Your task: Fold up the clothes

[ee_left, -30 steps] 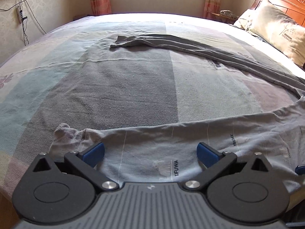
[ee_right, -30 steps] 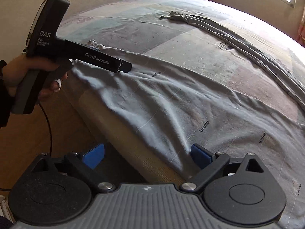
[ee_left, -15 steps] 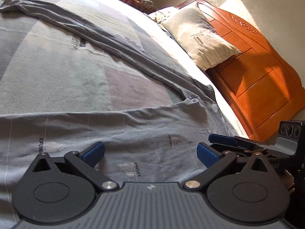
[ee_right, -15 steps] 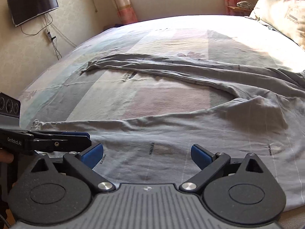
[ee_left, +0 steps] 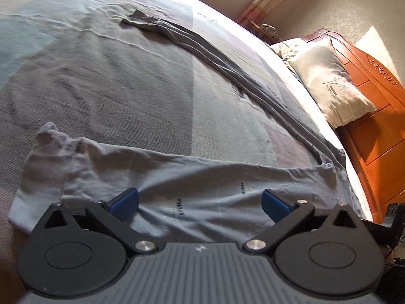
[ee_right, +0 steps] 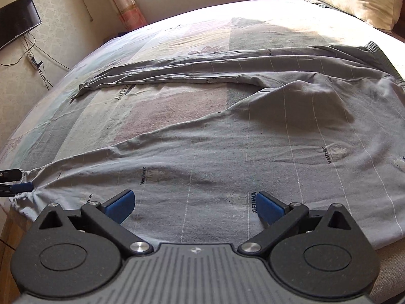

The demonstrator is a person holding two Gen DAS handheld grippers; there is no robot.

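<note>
Both views start on a pair of grey trousers (ee_right: 253, 157) spread along the near edge of the bed (ee_left: 114, 81), soft, thin cloth with fine pale stripes and small dark lettering. The right tool (ee_right: 193, 204) hovers over the lower leg with its blue-padded fingers (ee_right: 120, 204) spread wide and nothing between them. The left tool (ee_left: 200, 202) hangs over the same leg, also spread wide and empty; its own view shows the crumpled, ribbed cuff (ee_left: 48, 136) lying just inside the near edge.

Only the right view shows the left tool from outside, at the picture's left border, its blue tips right at the bunched cuff; whether they touch the cloth cannot be told. That view also shows the waistband (ee_right: 379, 53) toward the head end, and a wall-mounted television (ee_right: 17, 20) with hanging cables.

Only the left view shows the carved orange wooden headboard (ee_left: 374, 116) and a dark piece of the right tool, cut off at the picture's right border.

Farther in, the second leg (ee_left: 202, 50) runs as a long, pleated strip diagonally across the patchwork bedspread. A cream pillow (ee_left: 336, 83) with printed lettering lies at the head end.
</note>
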